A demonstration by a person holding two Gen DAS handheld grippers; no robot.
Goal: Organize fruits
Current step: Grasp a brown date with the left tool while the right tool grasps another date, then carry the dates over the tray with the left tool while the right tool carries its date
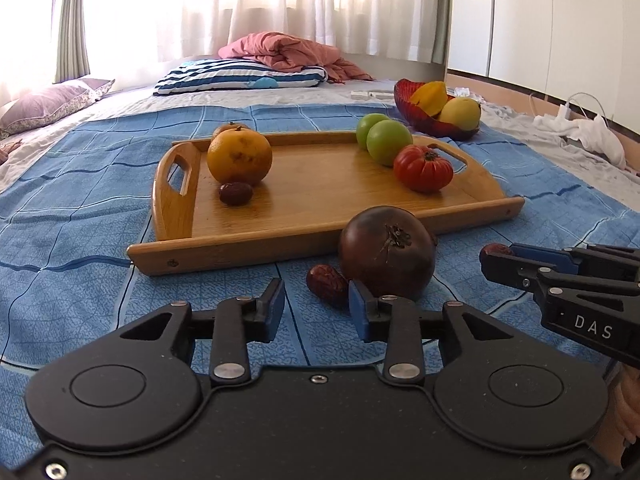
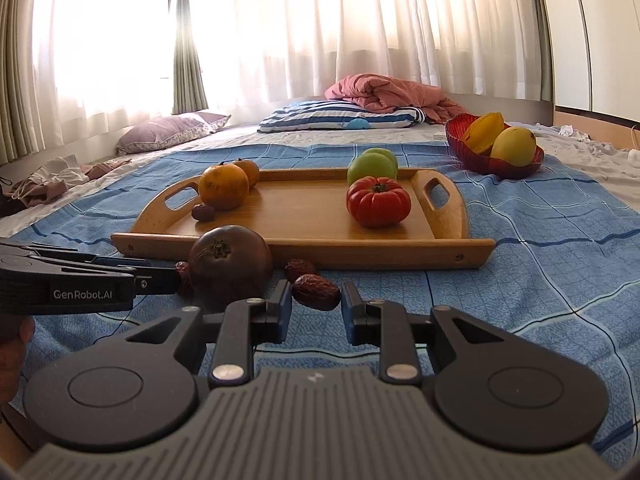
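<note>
While both tools hang low over the blue cloth (image 1: pixel 100 184), the left gripper (image 1: pixel 316 304) fills the bottom of its own view with jaws parted and nothing between them; its right finger tip overlaps a date (image 1: pixel 326 282) that lies beside the dark tomato (image 1: pixel 387 252) at frame centre. The right gripper (image 2: pixel 312 304) is likewise spread wide and grips nothing, a second date (image 2: pixel 316 292) lying just ahead of the gap, a third (image 2: pixel 300 268) behind it near the tray's (image 2: pixel 304 248) front rail.

In the left view, the right gripper enters from the right edge, a date showing at its tip.

On the tray, left of centre, sit two oranges (image 2: pixel 224 192) with a small date (image 2: pixel 203 212) touching the nearer one; right of centre sit two green fruits (image 1: pixel 390 143) and a red tomato (image 2: pixel 378 202).

In the upper right, a red bowl (image 2: pixel 472 156) on the bedding holds a starfruit (image 2: pixel 482 130) and a mango (image 2: pixel 514 146). Pillows (image 2: pixel 340 118) and a pink quilt (image 2: pixel 392 92) lie under the curtains (image 2: pixel 320 20).
</note>
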